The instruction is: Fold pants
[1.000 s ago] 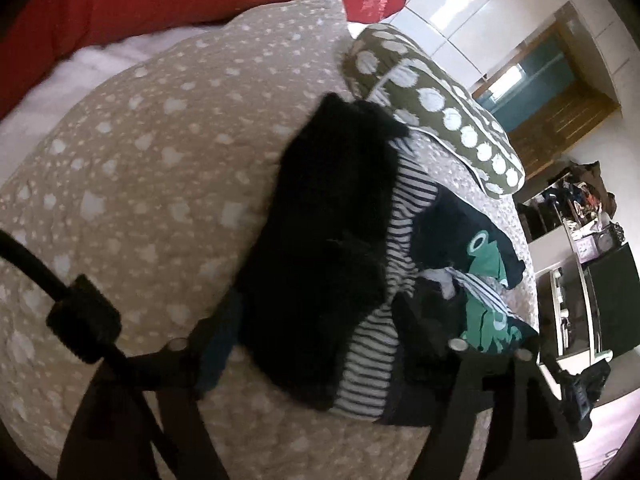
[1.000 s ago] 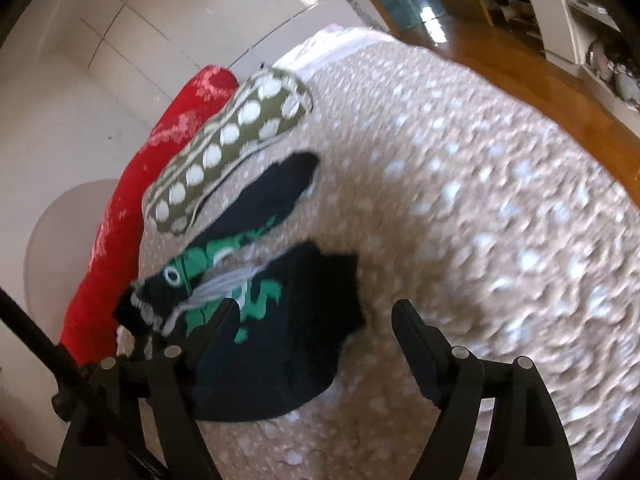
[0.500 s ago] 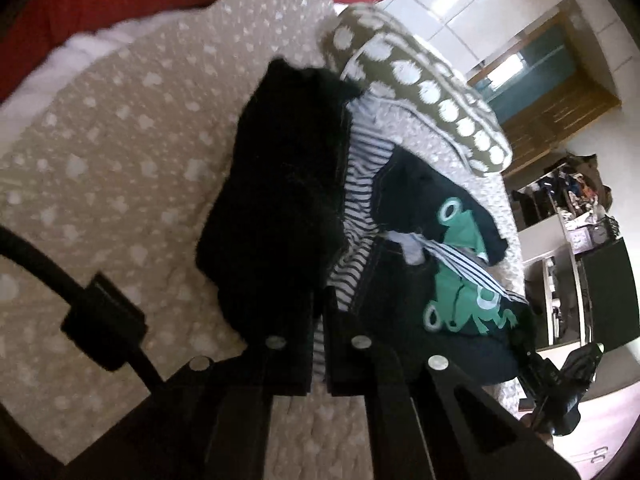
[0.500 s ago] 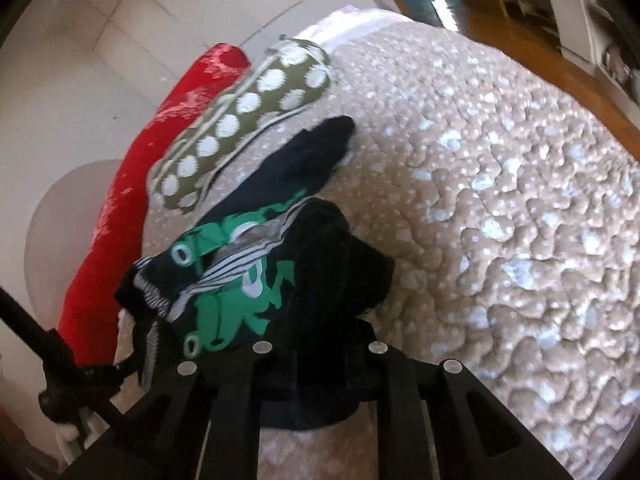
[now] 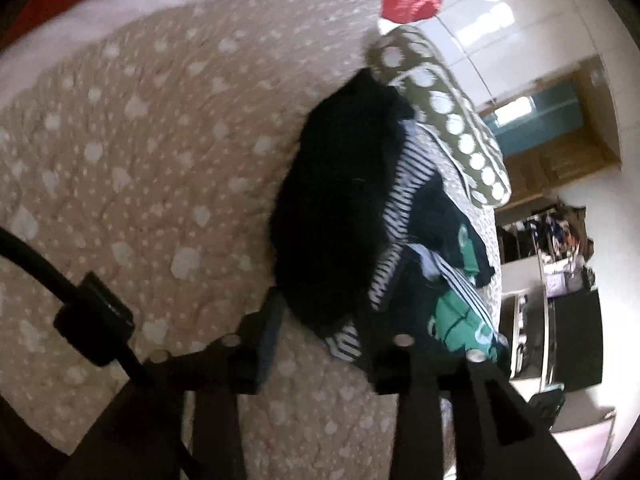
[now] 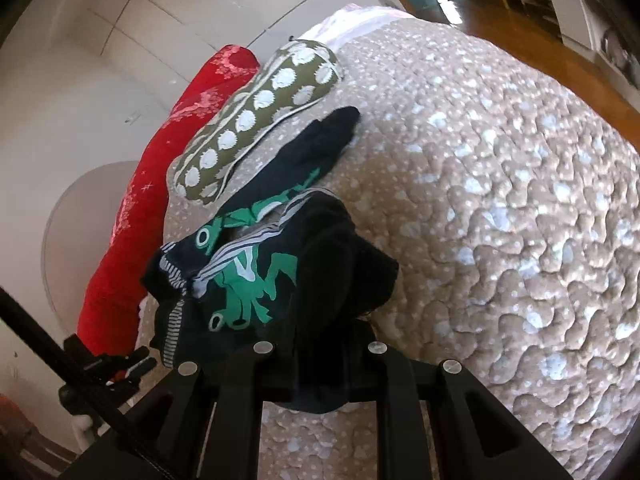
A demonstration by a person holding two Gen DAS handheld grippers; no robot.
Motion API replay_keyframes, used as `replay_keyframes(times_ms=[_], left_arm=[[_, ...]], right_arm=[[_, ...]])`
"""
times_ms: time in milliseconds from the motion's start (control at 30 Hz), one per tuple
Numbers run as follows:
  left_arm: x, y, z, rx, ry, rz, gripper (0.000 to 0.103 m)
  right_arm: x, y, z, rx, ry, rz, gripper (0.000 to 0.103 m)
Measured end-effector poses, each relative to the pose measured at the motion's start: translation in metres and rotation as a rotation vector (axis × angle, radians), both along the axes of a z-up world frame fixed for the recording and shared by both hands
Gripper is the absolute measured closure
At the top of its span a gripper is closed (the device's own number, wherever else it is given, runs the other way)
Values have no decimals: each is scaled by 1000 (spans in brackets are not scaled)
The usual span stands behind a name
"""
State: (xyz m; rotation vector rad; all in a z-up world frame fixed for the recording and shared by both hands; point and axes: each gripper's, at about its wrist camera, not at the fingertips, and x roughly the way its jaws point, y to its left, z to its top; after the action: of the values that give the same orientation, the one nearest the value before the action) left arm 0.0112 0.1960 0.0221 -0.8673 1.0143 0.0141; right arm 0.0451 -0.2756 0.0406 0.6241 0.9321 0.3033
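Observation:
The dark pants with green frog print and striped trim lie bunched on the beige quilt. My right gripper is shut on their near black edge, and the cloth bulges up over the fingers. In the left wrist view the same pile shows as a black fold over striped cloth and the frog print. My left gripper has its jaws opening. The black fold's lower edge hangs between them, and the pads stand off it.
An olive pillow with white dots lies just beyond the pants, with a red bolster behind it along the wall. Quilt stretches wide to the right. Wooden floor and shelving lie past the bed's edge.
Both grippers closed on the pile from wide open. The right one has stayed shut and drawn the cloth up a little. The left one has since parted its jaws and shifted sideways.

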Motion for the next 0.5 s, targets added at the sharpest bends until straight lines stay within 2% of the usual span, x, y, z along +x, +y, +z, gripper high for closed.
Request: replay_keyframes(times_ms=[67, 200, 267, 300, 367, 433, 467, 500], left_arm=[[4, 3, -7, -25, -4, 20, 57], [22, -7, -5, -23, -48, 6, 37], [33, -18, -4, -11, -61, -18, 36], [39, -24, -4, -6, -61, -36, 36], [47, -36, -8, 30, -40, -58, 36], [51, -45, -9, 99, -21, -68, 54], [52, -49, -9, 149, 0, -71, 85], [53, -50, -11, 153, 11, -84, 88]], right_arm=[[2, -1, -5, 4, 11, -2, 88], [5, -2, -13, 18, 20, -3, 85], [5, -5, -18, 33, 17, -18, 82], [5, -6, -20, 37, 17, -24, 77], [4, -5, -24, 37, 13, -37, 50], [4, 0, -27, 31, -3, -43, 44], [5, 2, -28, 19, -10, -47, 42], [6, 6, -28, 0, -19, -51, 42]])
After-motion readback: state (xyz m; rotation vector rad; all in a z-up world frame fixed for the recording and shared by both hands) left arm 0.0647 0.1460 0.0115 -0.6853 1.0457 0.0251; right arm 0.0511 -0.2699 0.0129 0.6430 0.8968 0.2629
